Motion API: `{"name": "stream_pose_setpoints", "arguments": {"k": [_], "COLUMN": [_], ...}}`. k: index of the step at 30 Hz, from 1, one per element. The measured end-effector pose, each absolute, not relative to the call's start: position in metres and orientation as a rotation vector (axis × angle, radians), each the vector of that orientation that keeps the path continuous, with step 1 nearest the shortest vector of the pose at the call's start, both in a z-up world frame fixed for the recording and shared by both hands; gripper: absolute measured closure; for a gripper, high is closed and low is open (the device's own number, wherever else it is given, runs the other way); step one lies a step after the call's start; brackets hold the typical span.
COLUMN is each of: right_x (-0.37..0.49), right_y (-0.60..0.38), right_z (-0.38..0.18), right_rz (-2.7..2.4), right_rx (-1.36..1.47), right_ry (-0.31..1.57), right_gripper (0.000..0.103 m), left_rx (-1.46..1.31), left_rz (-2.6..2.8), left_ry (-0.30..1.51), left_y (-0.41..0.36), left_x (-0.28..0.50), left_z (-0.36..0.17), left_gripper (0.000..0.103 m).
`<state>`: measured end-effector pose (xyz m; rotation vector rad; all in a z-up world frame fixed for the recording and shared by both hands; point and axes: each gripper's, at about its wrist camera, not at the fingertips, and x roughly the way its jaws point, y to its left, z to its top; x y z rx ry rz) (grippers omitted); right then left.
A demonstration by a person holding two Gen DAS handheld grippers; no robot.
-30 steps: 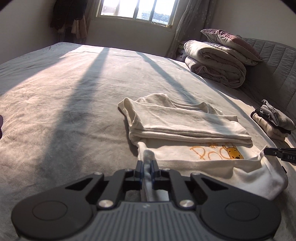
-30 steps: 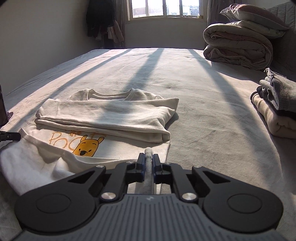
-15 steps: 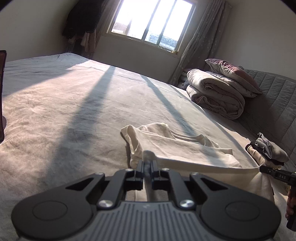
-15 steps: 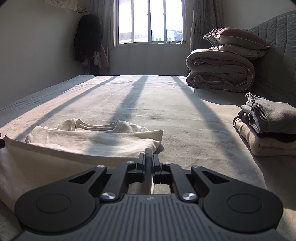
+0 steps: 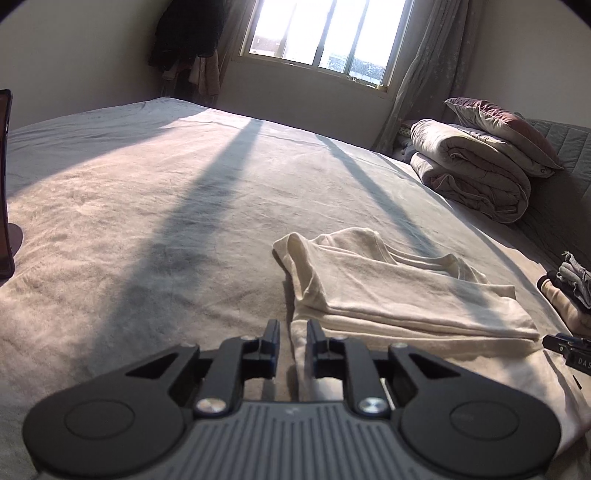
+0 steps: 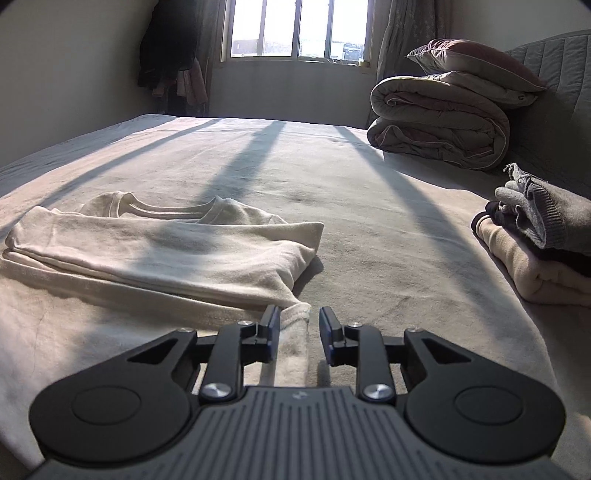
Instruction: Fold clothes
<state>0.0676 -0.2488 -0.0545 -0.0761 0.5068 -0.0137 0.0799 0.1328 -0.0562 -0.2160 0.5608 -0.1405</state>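
A cream T-shirt lies partly folded on the grey bed, its sleeves and sides turned in and its collar toward the window. In the right wrist view the same T-shirt fills the left half. My left gripper is open at the shirt's near left corner, the hem lying loose between its fingers. My right gripper is open at the near right corner, the hem edge resting between its fingers. The right gripper's tip shows at the right edge of the left wrist view.
A stack of folded clothes sits to the right, beige below and grey on top. A rolled duvet with a pillow lies against the headboard. A dark upright object stands at the bed's left edge. The window is ahead.
Both grippers have opened and let go of the shirt's hem corners. The hem was lifted half a second ago and now lies flat on the bed.
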Motion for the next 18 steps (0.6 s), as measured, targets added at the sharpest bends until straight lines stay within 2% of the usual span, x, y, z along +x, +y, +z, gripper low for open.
{"name": "stream_pose_setpoints", "arguments": {"k": [4,12,14,15,16,18], "right_x": [0.060,0.066,0.065,0.064,0.063,0.062], "right_y": [-0.242,-0.249,-0.260,-0.264,-0.267,-0.270], "right_z": [-0.043,-0.057,-0.059,-0.059,-0.058,-0.057], "right_rz": [0.001,-0.023,-0.017,-0.006,0.001,0.002], "right_rx": [-0.095,-0.028,0.071,0.113,0.144,0.166], "right_ry": [0.454,0.589,0.606,0.606,0.608,0.617], "right_gripper": [0.063,0.063,0.070,0.088,0.096,0.098], "left_rx": [-0.218,-0.250,-0.257,-0.261,-0.266,-0.260], "left_rz": [-0.170,-0.159,-0.159,-0.162,-0.170,-0.170], "left_ry": [0.505,0.662,0.659,0.652,0.643,0.611], "left_y": [0.132,0.131,0.130,0.129,0.128,0.126], "left_x": [0.073,0.090,0.091,0.091,0.090,0.089], "left_z": [-0.046,-0.066,-0.067,-0.066,-0.065,-0.062], "left_gripper": [0.087,0.079,0.080,0.085,0.094,0.095]}}
